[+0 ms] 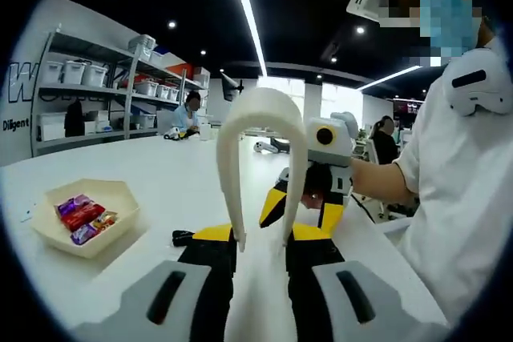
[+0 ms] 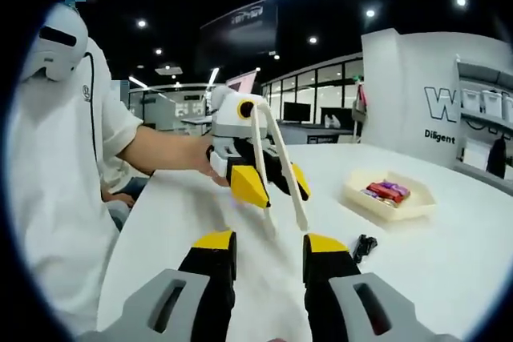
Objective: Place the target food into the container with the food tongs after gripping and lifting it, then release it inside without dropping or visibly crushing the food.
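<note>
Left tool [image 1: 260, 238] clamps the white tongs [image 1: 260, 130] by both arms, bend-end up. Right tool [image 2: 268, 250] gapes, empty. Wrapped snacks [image 1: 82, 218] sit in tray [image 1: 112, 195] lower left — untouched.

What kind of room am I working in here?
Probably an open-plan lab or demo workspace, not a kitchen. Metal shelving holds rows of white storage bins, other people sit at long white tables, and a white wall carries large printed lettering under strip ceiling lights.
</note>
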`<state>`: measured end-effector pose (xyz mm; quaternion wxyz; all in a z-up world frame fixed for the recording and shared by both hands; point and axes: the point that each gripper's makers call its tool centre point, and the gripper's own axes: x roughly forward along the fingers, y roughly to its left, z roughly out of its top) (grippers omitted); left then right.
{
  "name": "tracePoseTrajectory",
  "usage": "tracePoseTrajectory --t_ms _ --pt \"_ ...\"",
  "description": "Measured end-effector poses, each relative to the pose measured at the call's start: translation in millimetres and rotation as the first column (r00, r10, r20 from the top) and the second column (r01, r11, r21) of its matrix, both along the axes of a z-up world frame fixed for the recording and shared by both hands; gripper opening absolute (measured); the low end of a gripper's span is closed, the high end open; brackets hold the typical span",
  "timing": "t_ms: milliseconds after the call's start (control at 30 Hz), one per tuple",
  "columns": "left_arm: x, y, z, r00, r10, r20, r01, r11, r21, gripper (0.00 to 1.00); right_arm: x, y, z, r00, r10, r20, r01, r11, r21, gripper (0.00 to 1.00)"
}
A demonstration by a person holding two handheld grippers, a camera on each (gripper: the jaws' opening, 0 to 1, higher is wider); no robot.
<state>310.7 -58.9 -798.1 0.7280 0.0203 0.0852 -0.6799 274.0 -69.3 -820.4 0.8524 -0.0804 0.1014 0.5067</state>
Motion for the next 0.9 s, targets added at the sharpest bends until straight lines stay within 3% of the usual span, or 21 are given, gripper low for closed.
tracePoseTrajectory --t_ms 467,900 --pt "40.0 -18 -6.2 0.995 0.049 0.081 -0.054 0.997 0.055 0.22 -5 -5 -3.5 1.0 -0.017 -0.001 0.017 0.999 -0.027 0.32" --pt "64.6 -28 -8.9 0.994 0.068 0.09 -0.076 0.993 0.086 0.22 -7 -10 -5.4 1.0 -0.026 -0.002 0.026 0.999 -0.025 0.31"
